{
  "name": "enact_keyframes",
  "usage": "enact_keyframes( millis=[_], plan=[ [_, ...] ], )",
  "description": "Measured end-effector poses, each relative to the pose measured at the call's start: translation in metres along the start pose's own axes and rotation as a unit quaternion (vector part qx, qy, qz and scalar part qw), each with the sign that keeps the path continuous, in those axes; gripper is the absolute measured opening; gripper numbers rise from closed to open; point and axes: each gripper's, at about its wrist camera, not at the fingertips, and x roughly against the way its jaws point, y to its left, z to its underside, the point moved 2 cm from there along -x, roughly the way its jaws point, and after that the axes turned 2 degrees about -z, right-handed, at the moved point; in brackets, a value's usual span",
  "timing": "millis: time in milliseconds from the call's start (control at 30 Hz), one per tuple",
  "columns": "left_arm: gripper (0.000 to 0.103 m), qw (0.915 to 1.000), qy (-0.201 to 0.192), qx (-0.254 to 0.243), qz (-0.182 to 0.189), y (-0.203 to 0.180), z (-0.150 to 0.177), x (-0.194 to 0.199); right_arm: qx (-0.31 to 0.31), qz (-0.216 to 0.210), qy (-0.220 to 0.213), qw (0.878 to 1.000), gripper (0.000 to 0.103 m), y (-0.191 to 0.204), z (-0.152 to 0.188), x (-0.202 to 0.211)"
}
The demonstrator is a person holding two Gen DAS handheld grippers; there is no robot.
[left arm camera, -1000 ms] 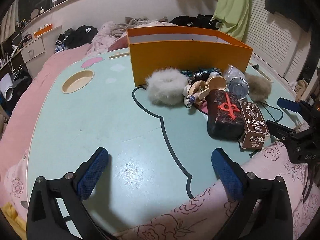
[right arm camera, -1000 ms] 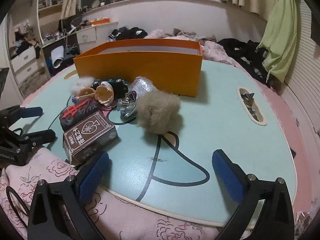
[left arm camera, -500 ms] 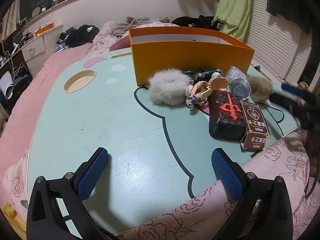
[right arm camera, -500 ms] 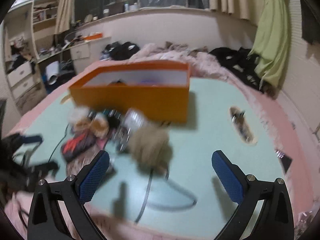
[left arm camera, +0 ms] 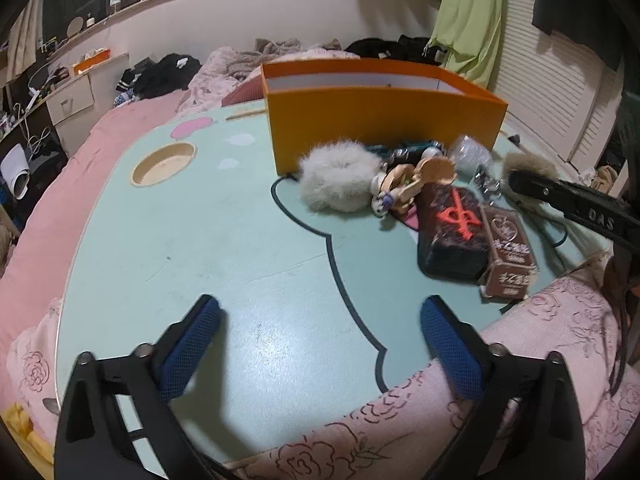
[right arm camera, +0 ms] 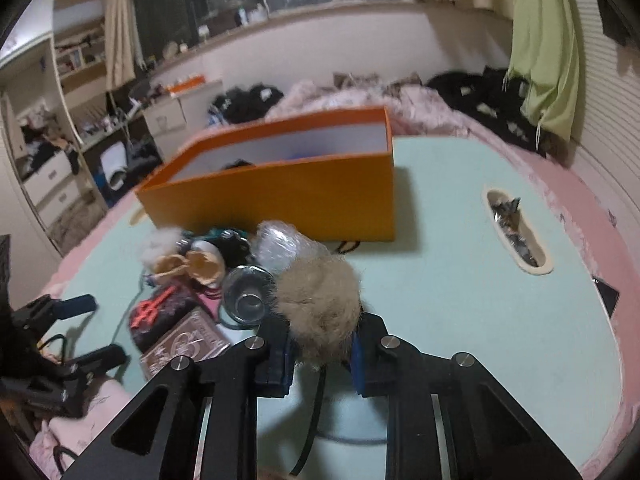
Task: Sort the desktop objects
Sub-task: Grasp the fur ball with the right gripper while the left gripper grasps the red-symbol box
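My right gripper (right arm camera: 320, 354) is shut on a beige fur pompom (right arm camera: 318, 304) that sits low over the mint table (right arm camera: 460, 320). In the left wrist view the pompom (left arm camera: 528, 164) shows behind the right gripper's arm (left arm camera: 576, 204). My left gripper (left arm camera: 320, 340) is open and empty over the table's near edge. An orange box (left arm camera: 380, 120) stands at the back, also seen in the right wrist view (right arm camera: 280, 196). In front of it lie a white fur pompom (left arm camera: 338, 176), a doll figure (left arm camera: 412, 184), a dark pouch with a red mark (left arm camera: 452, 228) and a brown card box (left arm camera: 508, 256).
A glass cup (right arm camera: 246, 296) and a clear plastic bag (right arm camera: 280, 244) lie beside the beige pompom. The table has a round recess (left arm camera: 164, 164) at the left and an oval recess with wrappers (right arm camera: 516, 232) at the right. Pink floral bedding (left arm camera: 400, 432) borders the table.
My right gripper has moved forward to the beige pompom and shut on it. My left gripper has stayed open in place.
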Motion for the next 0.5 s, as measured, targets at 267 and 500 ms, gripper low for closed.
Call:
enact_keyframes(
  millis=[267,500],
  plan=[
    [0.055,0.9921,-0.02,-0.008,0.124,-0.034,-0.041,0.02,-0.009,-0.003,0.003,1.0,0.022,-0.006,0.001,-0.001],
    [0.046,0.9929,0.02,0.021,0.116,-0.032,-0.046,-0.012,-0.016,-0.007,0.007,1.0,0.022,-0.011,0.001,-0.004]
  ],
)
